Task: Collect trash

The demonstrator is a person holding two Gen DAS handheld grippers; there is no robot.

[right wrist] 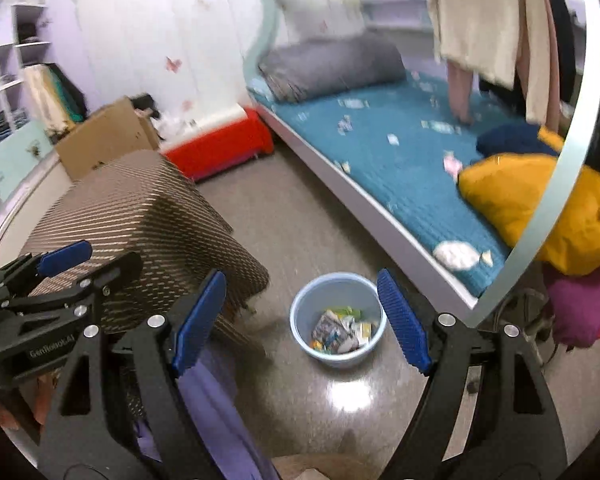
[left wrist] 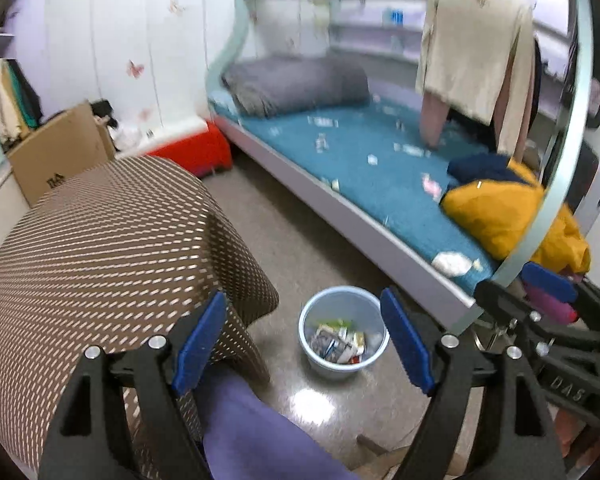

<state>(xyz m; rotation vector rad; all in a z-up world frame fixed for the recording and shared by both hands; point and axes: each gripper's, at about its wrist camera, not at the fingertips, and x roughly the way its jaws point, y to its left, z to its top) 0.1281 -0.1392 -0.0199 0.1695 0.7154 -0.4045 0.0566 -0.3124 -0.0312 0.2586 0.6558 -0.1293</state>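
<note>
A light blue bin [left wrist: 342,332] [right wrist: 337,317] stands on the floor with wrappers and paper in it. Several bits of trash lie on the teal bed [left wrist: 364,160] [right wrist: 384,148], among them a crumpled white paper [left wrist: 452,263] [right wrist: 458,255] near its front edge. My left gripper [left wrist: 304,344] is open and empty above the bin; it also shows in the right wrist view [right wrist: 62,262]. My right gripper [right wrist: 300,320] is open and empty, above the bin; it also shows in the left wrist view [left wrist: 548,286].
A brown woven chair back [left wrist: 100,248] [right wrist: 140,220] stands left of the bin. A yellow garment [left wrist: 508,216] [right wrist: 540,208] lies on the bed. A curved pale bed rail [left wrist: 560,160] [right wrist: 568,152] rises on the right. A cardboard box [left wrist: 56,152] and red stool [left wrist: 196,152] stand behind.
</note>
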